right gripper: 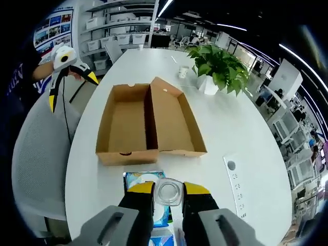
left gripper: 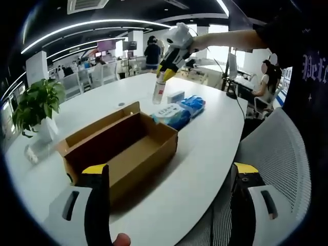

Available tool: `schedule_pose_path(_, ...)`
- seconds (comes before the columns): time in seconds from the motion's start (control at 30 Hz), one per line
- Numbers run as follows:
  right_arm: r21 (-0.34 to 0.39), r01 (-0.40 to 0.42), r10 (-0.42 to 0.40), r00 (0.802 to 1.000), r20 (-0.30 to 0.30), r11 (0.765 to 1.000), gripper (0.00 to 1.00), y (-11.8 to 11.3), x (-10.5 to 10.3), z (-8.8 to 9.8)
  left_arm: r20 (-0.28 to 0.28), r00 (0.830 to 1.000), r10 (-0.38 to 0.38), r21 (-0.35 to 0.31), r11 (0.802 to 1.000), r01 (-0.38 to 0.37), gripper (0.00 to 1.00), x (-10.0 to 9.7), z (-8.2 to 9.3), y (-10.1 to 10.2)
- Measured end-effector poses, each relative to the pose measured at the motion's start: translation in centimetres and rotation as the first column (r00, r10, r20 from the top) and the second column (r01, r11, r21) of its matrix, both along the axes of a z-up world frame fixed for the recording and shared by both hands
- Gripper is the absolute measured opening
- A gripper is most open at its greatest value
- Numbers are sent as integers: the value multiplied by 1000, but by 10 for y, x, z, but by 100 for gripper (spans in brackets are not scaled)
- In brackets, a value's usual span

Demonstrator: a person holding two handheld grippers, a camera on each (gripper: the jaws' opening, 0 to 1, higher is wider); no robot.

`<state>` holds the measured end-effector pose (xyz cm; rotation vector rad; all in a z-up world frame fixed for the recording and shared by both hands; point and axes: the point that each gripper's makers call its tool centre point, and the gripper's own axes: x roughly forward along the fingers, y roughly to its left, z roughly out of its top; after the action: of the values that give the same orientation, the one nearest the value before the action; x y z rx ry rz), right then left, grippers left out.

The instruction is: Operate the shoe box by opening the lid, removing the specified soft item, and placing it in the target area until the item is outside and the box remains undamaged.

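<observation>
Right gripper view looks down on the open brown cardboard shoe box, lid folded flat beside its tray on the round white worktop, both halves empty. The right tool is clenched on a clear plastic bottle, held upright just above a blue-and-white soft wipes pack lying outside the box (probably the specified soft item). The left tool hangs released, well apart beside a grey mesh chair.

In the left gripper view the bottle hangs above the pack, near a small white box.

Risk: lowering the bottle onto the soft pack could tip it, or a slack grip let it slip.

Printing on the pack is too small to read.
</observation>
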<state>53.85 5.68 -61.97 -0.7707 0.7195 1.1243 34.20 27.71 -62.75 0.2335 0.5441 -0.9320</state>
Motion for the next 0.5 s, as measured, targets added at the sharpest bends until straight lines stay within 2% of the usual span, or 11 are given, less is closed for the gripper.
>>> schedule_pose_path(0.5, -88, -124, 125, 992, -1, 988, 15, 3, 6, -28, -6, 999, 34, 8, 999, -34, 98, -1, -5, 11)
